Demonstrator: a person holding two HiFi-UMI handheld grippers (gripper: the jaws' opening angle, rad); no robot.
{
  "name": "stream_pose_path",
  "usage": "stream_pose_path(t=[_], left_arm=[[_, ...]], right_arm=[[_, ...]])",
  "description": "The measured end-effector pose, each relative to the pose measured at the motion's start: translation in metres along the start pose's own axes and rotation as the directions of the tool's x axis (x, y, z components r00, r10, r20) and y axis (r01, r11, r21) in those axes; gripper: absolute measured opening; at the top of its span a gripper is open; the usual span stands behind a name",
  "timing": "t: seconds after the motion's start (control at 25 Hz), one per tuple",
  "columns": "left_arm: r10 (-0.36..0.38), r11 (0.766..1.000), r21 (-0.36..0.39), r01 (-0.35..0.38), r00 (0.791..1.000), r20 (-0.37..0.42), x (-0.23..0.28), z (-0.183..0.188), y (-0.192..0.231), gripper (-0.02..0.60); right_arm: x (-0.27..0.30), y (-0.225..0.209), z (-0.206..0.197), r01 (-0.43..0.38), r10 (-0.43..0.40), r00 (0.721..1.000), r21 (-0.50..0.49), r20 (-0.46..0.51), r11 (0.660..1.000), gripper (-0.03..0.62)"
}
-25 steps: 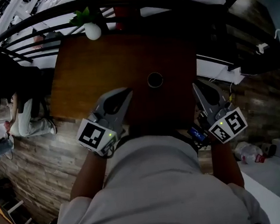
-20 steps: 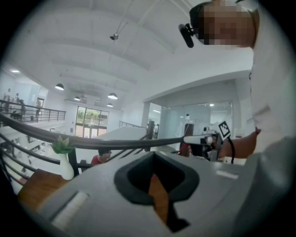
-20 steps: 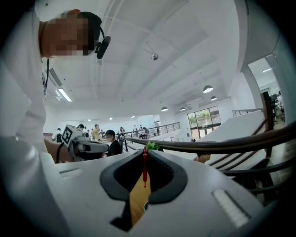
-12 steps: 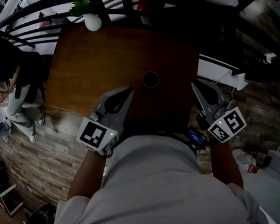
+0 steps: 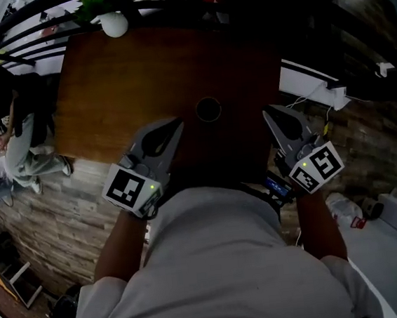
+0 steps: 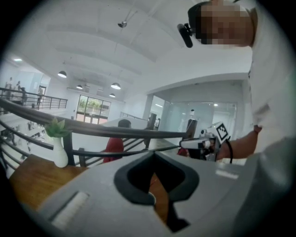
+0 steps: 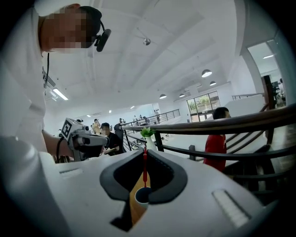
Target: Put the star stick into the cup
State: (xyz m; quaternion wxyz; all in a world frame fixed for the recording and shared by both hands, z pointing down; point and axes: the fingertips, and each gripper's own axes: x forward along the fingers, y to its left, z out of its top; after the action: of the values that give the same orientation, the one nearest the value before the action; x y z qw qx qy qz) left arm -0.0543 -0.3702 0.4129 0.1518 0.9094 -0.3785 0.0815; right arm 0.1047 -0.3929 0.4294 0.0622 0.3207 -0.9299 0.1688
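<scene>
Between the two grippers, toward the near edge of the wooden surface, the cup stands upright. The right gripper view shows the star stick as a thin red rod rising from the cup's mouth; its star end cannot be made out. The left gripper and right gripper flank the cup, apart from it, each with fingers closed tip to tip on nothing. A white vase stands at the far edge. Judgement: the insertion step appears complete. The next move calls only for keeping both grippers clear of the cup, lest it tip
</scene>
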Motion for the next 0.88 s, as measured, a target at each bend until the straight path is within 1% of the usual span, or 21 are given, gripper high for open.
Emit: stream_pose_path(t=[0.16, 0.32, 0.52, 0.88], left_arm=[[-0.031, 0.999, -0.027, 0.03, 0.999, -0.034, 0.031, -0.02, 0.029, 0.003], [-0.081, 0.995, -0.062, 0.076, 0.993, -0.084, 0.052, -0.044, 0.034, 0.003], [-0.107, 0.993, -0.066, 0.1, 0.986, -0.127, 0.068, -0.069, 0.041, 0.003], [-0.118, 0.988, -0.116, 0.098, 0.977, -0.179, 0.073, -0.11, 0.06, 0.003]], right_arm=[[0.03, -0.027, -0.024, 0.014, -0.013, 0.999, 0.04, -0.033, 0.999, 0.025], [0.043, -0.04, -0.052, 0.031, -0.024, 0.997, 0.091, -0.073, 0.995, 0.025], [0.062, -0.047, -0.075, 0.03, -0.019, 0.995, 0.106, -0.101, 0.994, 0.025], [0.085, -0.052, -0.112, 0.042, -0.023, 0.99, 0.135, -0.139, 0.99, 0.025]])
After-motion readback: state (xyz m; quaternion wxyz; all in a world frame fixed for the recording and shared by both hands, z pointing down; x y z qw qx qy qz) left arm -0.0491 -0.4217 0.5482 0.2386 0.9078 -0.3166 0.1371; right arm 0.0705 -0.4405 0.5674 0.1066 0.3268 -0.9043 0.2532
